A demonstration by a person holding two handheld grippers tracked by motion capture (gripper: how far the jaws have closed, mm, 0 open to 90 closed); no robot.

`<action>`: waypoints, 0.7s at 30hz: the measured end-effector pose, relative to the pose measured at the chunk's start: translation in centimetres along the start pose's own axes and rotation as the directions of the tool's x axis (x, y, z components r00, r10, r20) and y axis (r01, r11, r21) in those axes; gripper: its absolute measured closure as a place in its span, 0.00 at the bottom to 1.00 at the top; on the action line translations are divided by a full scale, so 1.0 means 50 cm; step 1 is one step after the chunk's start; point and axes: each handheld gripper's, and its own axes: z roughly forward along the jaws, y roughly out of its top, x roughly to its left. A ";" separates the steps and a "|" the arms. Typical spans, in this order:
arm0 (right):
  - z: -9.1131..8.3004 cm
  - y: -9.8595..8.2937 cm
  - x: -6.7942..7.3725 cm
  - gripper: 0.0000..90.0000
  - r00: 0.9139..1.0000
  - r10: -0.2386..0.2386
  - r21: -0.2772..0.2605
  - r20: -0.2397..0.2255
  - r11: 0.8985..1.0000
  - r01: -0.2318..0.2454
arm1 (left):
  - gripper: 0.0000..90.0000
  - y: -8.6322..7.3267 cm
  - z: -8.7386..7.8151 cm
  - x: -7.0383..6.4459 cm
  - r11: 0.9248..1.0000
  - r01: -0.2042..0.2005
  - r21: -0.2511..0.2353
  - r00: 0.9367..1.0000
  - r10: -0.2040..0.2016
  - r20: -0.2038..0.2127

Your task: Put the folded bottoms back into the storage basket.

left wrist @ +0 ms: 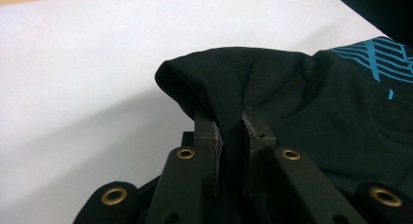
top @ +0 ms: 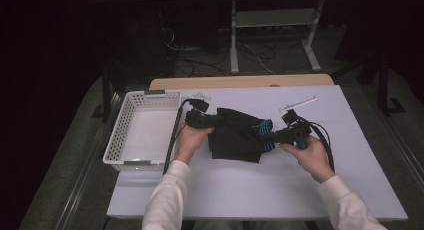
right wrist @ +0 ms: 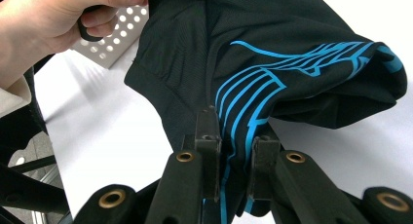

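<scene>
A white desk [top: 260, 190] fills the lower middle of the high view, matte and smooth, with a strip of pale wood showing along its far edge; behind it the room is dark, with a tangle of cables on the floor and a light metal rack [top: 272, 27] at the upper centre of the frame. At the desk's left edge sits a white plastic basket [top: 120, 132], its walls pierced with rows of small holes. Two small pale clips lie near the desk's far side, one [top: 200, 96] by the basket's corner and one [top: 297, 105] toward the upper right. In the middle of the desk lies a black garment [top: 235, 137], thin and smooth-knit, bunched into soft folds, with bright blue stripes printed at its right end. The left claw [top: 212, 120] is pinching a fold at the garment's left edge, its jaws pressed on the cloth in the left gripper view. The right claw [top: 272, 136] pinches the blue-striped end, cloth squeezed between its jaws in the right gripper view.
</scene>
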 end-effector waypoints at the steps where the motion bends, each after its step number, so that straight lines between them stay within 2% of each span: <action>1: -0.001 0.002 0.002 0.86 1.000 -0.002 0.000 -0.001 1.000 0.002 | 0.88 0.004 -0.005 -0.001 1.000 -0.002 0.000 1.000 0.002 -0.001; 21: -0.035 0.037 0.034 0.86 0.999 -0.031 -0.029 -0.008 0.999 0.031 | 0.88 0.062 -0.065 -0.028 0.998 -0.056 -0.011 0.998 0.056 -0.030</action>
